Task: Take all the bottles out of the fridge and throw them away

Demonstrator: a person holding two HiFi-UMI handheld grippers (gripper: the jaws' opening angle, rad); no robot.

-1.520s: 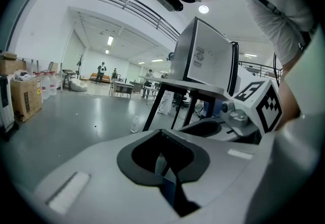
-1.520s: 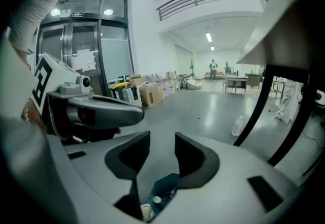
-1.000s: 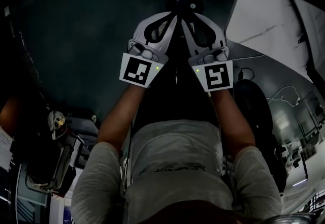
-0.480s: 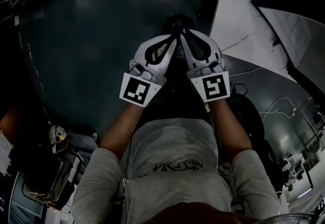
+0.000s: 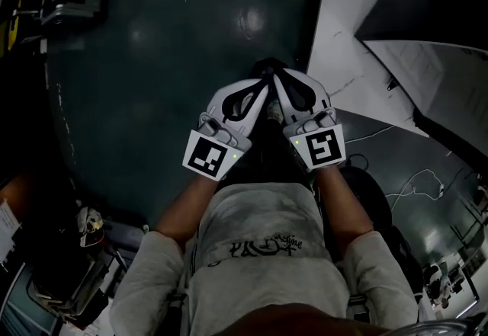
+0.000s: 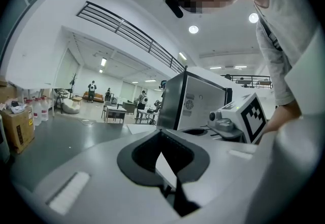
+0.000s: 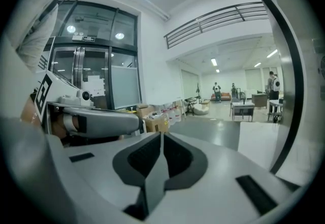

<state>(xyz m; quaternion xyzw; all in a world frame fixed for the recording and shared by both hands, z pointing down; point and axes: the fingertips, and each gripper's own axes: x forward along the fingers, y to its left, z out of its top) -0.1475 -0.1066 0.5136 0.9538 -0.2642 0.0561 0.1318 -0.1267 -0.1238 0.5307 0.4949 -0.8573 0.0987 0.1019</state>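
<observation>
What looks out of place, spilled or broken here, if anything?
Nothing stands out. The left gripper is shut and empty; the right gripper has just been closing, with nothing between its jaws. The dark floor under them shows no spill.

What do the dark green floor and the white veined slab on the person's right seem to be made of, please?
The dark green floor looks like glossy coated concrete or resin: a light mirrors in it. The white veined slab looks like marble or a marble-print board, fairly matt: thin grey veins cross it.
</observation>
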